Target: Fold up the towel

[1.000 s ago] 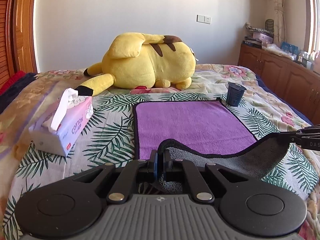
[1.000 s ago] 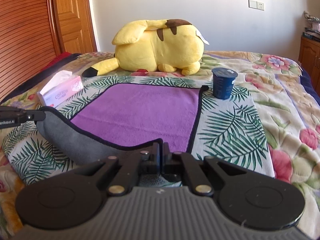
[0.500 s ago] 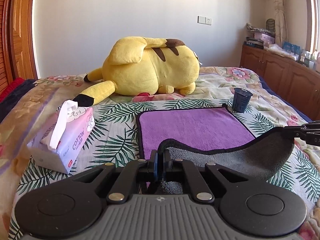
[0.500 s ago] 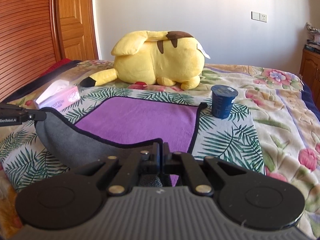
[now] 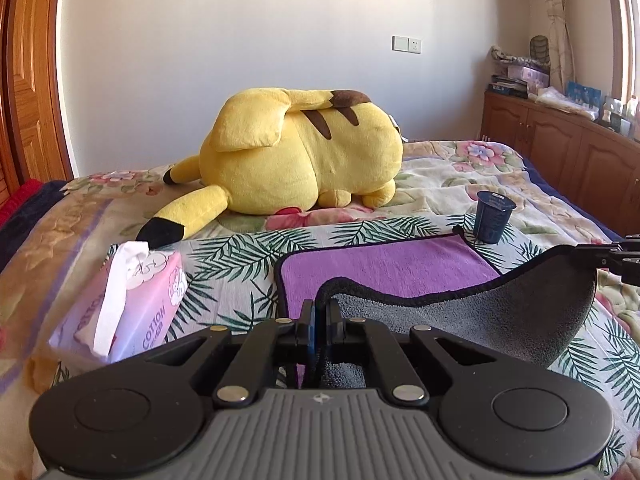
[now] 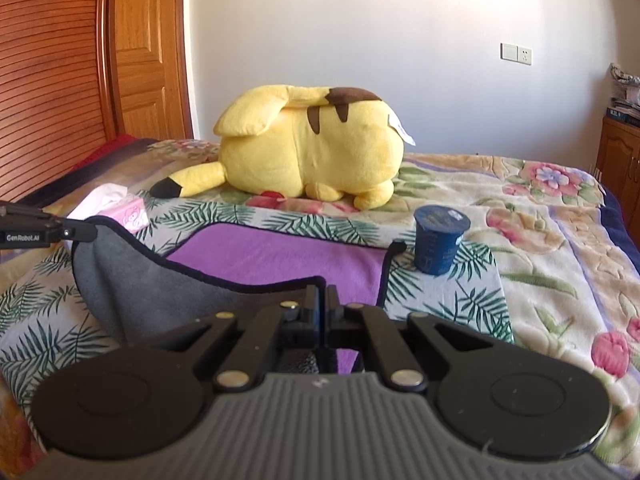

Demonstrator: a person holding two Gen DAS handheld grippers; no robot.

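Right now the towel (image 5: 384,268) lies purple side up on the bed (image 6: 540,264), its near edge lifted so the grey underside hangs as a slack sling between the two grippers. The left gripper (image 5: 320,312) is pinched narrow on one near corner, and the right gripper (image 6: 323,300) is pinched the same way on the other. My worry is the sag: if the grips travel forward unevenly, the hanging middle could drag and bunch, leaving a crooked fold. Only a little cloth sits between each pair of fingers, so a corner might slip free. Ahead and to the right of the right fingers, the blue cup (image 6: 438,240) stands just beside the far corner and could be tipped. The tissue pack (image 5: 128,300), left of the left fingers, and the yellow plush (image 5: 304,156), well ahead, look safe.
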